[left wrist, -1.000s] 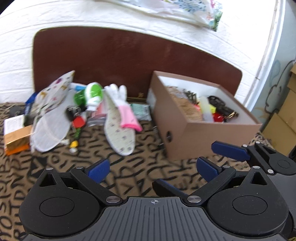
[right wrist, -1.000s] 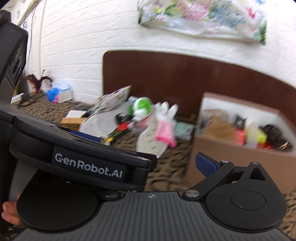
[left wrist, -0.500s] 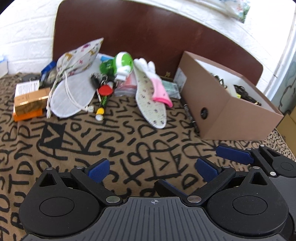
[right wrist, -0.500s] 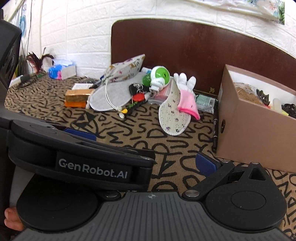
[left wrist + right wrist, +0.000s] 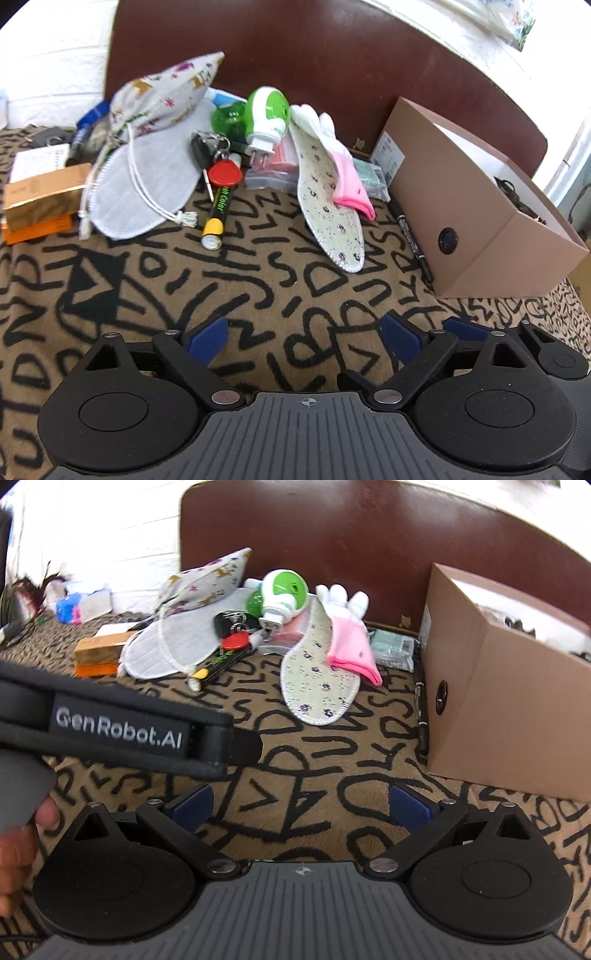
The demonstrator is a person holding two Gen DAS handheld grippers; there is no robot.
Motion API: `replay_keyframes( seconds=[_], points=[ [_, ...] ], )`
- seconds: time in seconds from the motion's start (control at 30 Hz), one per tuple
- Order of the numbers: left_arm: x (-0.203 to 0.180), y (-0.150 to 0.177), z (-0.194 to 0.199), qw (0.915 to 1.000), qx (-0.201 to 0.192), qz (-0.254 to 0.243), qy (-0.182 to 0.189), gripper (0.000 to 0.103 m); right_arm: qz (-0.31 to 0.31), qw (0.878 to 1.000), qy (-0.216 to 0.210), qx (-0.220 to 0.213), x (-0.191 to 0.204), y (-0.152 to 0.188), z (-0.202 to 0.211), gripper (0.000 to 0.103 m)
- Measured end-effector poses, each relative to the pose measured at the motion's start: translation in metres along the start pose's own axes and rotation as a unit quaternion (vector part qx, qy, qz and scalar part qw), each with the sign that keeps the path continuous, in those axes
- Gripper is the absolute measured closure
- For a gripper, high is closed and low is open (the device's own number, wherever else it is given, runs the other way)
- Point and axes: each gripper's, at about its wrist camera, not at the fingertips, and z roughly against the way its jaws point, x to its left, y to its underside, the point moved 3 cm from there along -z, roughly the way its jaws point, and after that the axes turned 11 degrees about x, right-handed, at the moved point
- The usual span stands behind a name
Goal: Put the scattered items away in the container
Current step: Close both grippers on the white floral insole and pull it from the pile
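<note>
Both grippers, left gripper closing slightly and right gripper wide, are hovering empty; box at two o'clock is holding some items, insole and pile at twelve are waiting.

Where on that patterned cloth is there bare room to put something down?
The cloth lies bare in front, between the insole, the marker and both grippers. A narrow strip between insole and box holds a black pen. Along the headboard things lie piled and overlapping.
</note>
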Motion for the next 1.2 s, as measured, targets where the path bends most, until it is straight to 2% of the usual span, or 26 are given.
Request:
replay_keyframes(
  seconds=[0.1,0.27,0.33,0.57,0.7,0.83,0.9,0.97,1.03,1.1,1.17,1.2],
  points=[
    [-0.002,-0.006,-0.006,0.9999,-0.006,-0.012,0.001,0.01,-0.009,1.0,-0.006,0.006,-0.004,-0.005,-0.009,0.008],
    [-0.004,-0.029,-0.02,0.9996,0.005,-0.013,0.024,0.017,-0.022,1.0,-0.014,-0.001,-0.007,-0.018,-0.02,0.018],
    [-0.005,-0.04,-0.028,0.9994,0.012,-0.012,0.03,0.021,-0.027,1.0,-0.013,-0.003,-0.007,-0.024,-0.024,0.019],
    [-0.007,-0.07,-0.054,0.9989,0.02,-0.003,0.042,0.023,-0.041,0.999,-0.006,-0.008,-0.008,-0.041,-0.041,0.02],
    [-0.004,-0.084,-0.062,0.9982,0.028,0.006,0.053,0.028,-0.037,0.999,0.001,-0.012,-0.005,-0.05,-0.049,0.02],
    [-0.004,-0.092,-0.069,0.9982,0.033,-0.002,0.05,0.038,-0.043,0.999,0.011,-0.013,-0.006,-0.058,-0.056,0.02],
    [-0.004,-0.096,-0.071,0.9981,0.036,-0.005,0.049,0.043,-0.046,0.999,0.014,-0.016,-0.005,-0.06,-0.058,0.025],
    [-0.004,-0.098,-0.073,0.998,0.04,-0.007,0.048,0.05,-0.05,0.998,0.016,-0.019,-0.005,-0.062,-0.059,0.033],
    [-0.004,-0.099,-0.075,0.9979,0.044,-0.007,0.048,0.067,-0.054,0.998,0.015,-0.021,-0.006,-0.063,-0.059,0.042],
    [-0.004,-0.098,-0.075,0.9974,0.049,-0.004,0.052,0.082,-0.052,0.998,0.015,-0.022,-0.005,-0.063,-0.058,0.044],
    [-0.006,-0.097,-0.073,0.9972,0.052,-0.004,0.054,0.086,-0.046,0.999,0.019,-0.022,-0.003,-0.062,-0.055,0.05],
    [-0.008,-0.096,-0.072,0.997,0.054,-0.006,0.055,0.089,-0.04,0.999,0.019,-0.024,-0.002,-0.061,-0.053,0.057]
  ],
)
